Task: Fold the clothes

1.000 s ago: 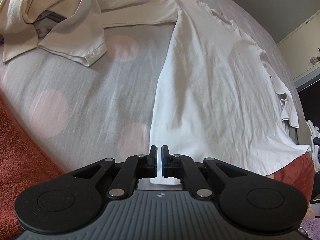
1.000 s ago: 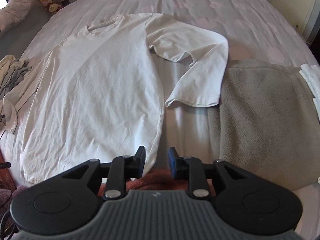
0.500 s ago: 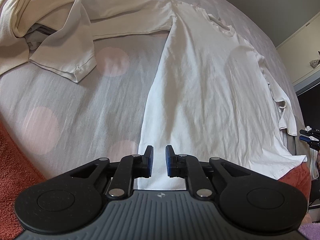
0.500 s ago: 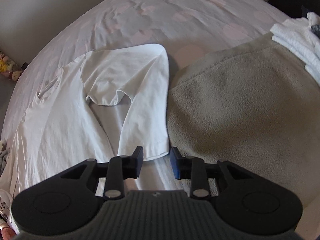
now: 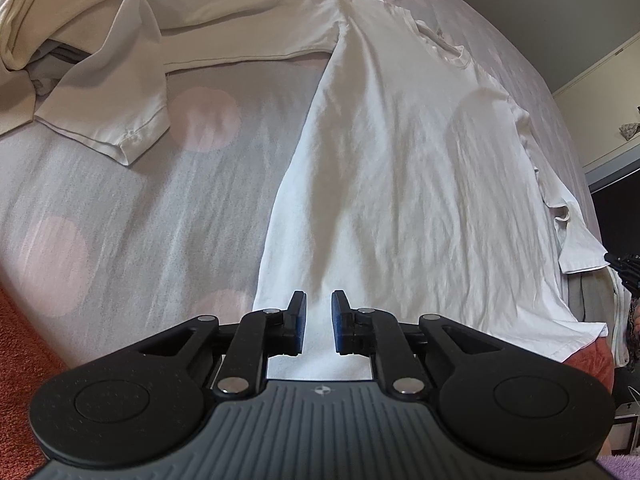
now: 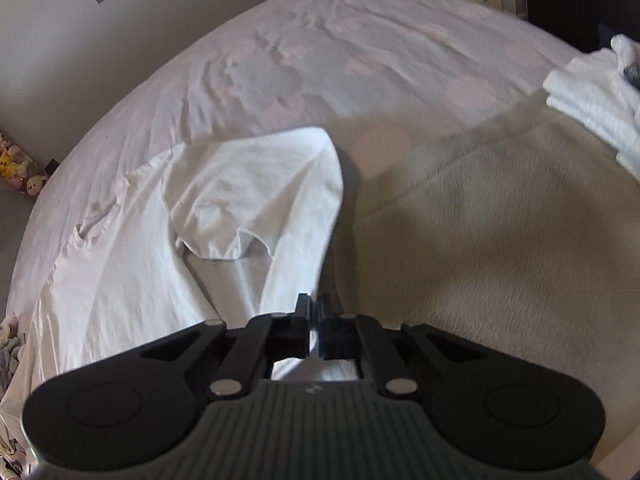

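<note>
shirt fabric is filling my left wrist view: the white long-sleeved shirt (image 5: 400,168) is lying flat on the grey bedsheet (image 5: 120,220) with pale pink dots, collar at the far end and hem nearest me. my left gripper (image 5: 319,320) is hanging over the hem near the shirt's left corner, its blue-padded fingers (image 5: 299,322) standing slightly apart with white cloth showing in the gap but nothing pinched. left of the shirt's body, one sleeve is stretching out and bending back toward me, its cuff lying on the sheet. beyond that sleeve, a heap of cream and grey clothes (image 5: 36,32) is sitting. a rust-coloured blanket (image 5: 24,344) is running along the near edge, left of the hem.

in my right wrist view, the right gripper (image 6: 314,322) is closing to nearly together on the shirt's other sleeve (image 6: 296,240) at its cuff end, with white fabric showing between and under the fingers. that sleeve is arching up from the shirt's shoulder and coming down toward me. just right of it a beige fleece blanket (image 6: 500,240) is lying, touching the sleeve's edge. beyond the fleece, folded white laundry (image 6: 592,96) is resting.
</note>
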Motion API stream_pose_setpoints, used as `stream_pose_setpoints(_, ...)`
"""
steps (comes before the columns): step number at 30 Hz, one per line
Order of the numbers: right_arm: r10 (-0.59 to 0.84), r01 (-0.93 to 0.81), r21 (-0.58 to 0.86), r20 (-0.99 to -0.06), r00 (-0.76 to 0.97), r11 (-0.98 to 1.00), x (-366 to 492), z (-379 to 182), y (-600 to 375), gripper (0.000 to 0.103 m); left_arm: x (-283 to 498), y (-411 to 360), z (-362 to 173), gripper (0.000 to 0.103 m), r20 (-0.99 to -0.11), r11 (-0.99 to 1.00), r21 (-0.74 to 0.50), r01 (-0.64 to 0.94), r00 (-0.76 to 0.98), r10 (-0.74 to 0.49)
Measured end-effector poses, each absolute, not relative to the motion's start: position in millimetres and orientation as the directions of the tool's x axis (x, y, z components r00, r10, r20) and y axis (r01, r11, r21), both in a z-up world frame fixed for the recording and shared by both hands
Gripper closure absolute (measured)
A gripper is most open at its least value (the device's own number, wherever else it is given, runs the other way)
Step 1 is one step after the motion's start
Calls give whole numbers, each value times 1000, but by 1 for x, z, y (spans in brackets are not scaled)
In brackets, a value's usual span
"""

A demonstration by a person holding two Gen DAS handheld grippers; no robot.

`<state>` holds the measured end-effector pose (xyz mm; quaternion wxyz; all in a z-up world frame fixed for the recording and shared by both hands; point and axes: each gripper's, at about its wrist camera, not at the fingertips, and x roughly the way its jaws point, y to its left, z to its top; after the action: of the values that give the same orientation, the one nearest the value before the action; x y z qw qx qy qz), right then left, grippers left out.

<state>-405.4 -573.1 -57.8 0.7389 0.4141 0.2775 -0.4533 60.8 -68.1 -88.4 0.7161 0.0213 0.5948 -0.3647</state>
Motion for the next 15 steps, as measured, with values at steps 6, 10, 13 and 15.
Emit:
stream_pose_setpoints(6,-549,924,307,-743,382,228,-427,5,-596,99,58,-87,-83,92,-859,705,-411,578,12,-511)
stream_pose_setpoints(10,-593,945,272,-737,325,180,-451,26,-608,99,61,-89,-81,92,-864,712,-403,575,19,-503)
stream_pose_setpoints(13,-606,963,238,-750,264,125,-475,27,-617,99,65,-87,-81,92,-867,724,-399,563,25,-497)
stream_pose_setpoints(15,-607,973,220,-764,220,76,-492,22,-623,99,66,-88,-83,92,-870,732,-397,554,26,-492)
